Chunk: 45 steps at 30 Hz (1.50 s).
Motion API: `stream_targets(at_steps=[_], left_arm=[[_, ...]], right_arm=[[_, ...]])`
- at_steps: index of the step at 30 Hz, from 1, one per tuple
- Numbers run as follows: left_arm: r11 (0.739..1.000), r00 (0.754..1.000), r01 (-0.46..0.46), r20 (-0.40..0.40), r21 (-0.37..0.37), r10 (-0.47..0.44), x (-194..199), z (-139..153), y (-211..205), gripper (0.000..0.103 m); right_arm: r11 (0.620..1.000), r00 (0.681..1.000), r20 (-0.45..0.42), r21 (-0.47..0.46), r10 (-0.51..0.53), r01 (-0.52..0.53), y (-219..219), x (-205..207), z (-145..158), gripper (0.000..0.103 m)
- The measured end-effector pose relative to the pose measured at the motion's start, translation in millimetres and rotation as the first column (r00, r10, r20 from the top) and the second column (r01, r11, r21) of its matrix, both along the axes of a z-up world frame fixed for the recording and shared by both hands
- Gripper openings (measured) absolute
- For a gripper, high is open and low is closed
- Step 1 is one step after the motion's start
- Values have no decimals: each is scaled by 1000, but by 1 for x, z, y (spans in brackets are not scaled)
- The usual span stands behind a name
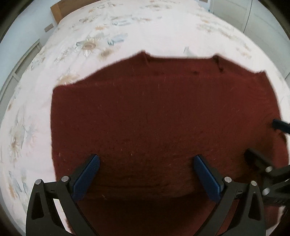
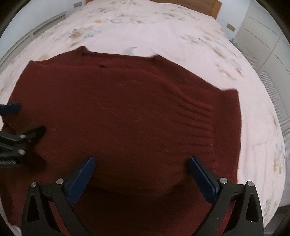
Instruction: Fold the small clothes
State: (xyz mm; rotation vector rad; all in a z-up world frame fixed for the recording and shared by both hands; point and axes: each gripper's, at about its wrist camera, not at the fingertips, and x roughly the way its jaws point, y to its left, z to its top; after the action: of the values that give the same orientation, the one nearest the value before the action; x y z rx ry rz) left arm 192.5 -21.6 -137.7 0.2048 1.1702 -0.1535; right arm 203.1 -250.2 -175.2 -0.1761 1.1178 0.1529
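Note:
A dark red knitted sweater (image 1: 154, 112) lies flat on the bed, collar at the far side, its sides folded in. It also fills the right wrist view (image 2: 126, 112), with ribbed folds at its right. My left gripper (image 1: 146, 159) is open and empty, hovering over the sweater's near left part. My right gripper (image 2: 141, 161) is open and empty over the near right part. The right gripper shows at the right edge of the left wrist view (image 1: 266, 145); the left gripper shows at the left edge of the right wrist view (image 2: 23, 119).
The bed has a pale floral sheet (image 1: 108, 36) and a wooden headboard (image 1: 59, 9) at the far end. White cabinets (image 2: 268, 41) stand along the right side. A white unit (image 1: 21, 59) runs along the left wall.

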Motion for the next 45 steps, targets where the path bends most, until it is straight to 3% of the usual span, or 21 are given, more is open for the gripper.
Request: stream_targets(at_steps=[3, 7, 11, 14, 23, 28, 34, 39, 45], left_arm=[[1000, 1000, 4, 21, -17, -4, -4, -3, 11, 102], [999, 999, -33, 28, -24, 34, -8, -2, 42, 102], [993, 998, -59, 8, -98, 60, -9, -8, 71, 102], [993, 999, -49, 13, -110, 51, -10, -10, 76, 102], [992, 997, -78, -11, -101, 77, -17, 11, 66, 102], [996, 998, -52, 42, -71, 55, -43, 38, 62, 102], [991, 994, -76, 69, -114, 84, -83, 63, 68, 102], [986, 991, -102, 77, -133, 113, -120, 72, 76, 102], [982, 988, -142, 36, -126, 148, -165, 61, 89, 102]], right_arm=[[999, 999, 11, 0, -42, 42, -25, -1, -1, 102], [992, 996, -6, 88, -88, 89, -56, -3, -10, 102], [992, 996, 17, 99, -83, 81, -59, -8, -16, 102], [990, 995, 15, 106, -99, 97, -60, -8, -18, 102], [989, 990, 65, 92, -124, 117, -61, -29, 32, 102], [989, 986, 102, 91, -129, 120, -72, -56, 68, 102], [986, 983, 116, 100, -146, 134, -84, -96, 88, 102], [982, 981, 107, 113, -164, 152, -96, -131, 88, 102], [978, 982, 62, 113, -181, 173, -105, -167, 66, 102]])
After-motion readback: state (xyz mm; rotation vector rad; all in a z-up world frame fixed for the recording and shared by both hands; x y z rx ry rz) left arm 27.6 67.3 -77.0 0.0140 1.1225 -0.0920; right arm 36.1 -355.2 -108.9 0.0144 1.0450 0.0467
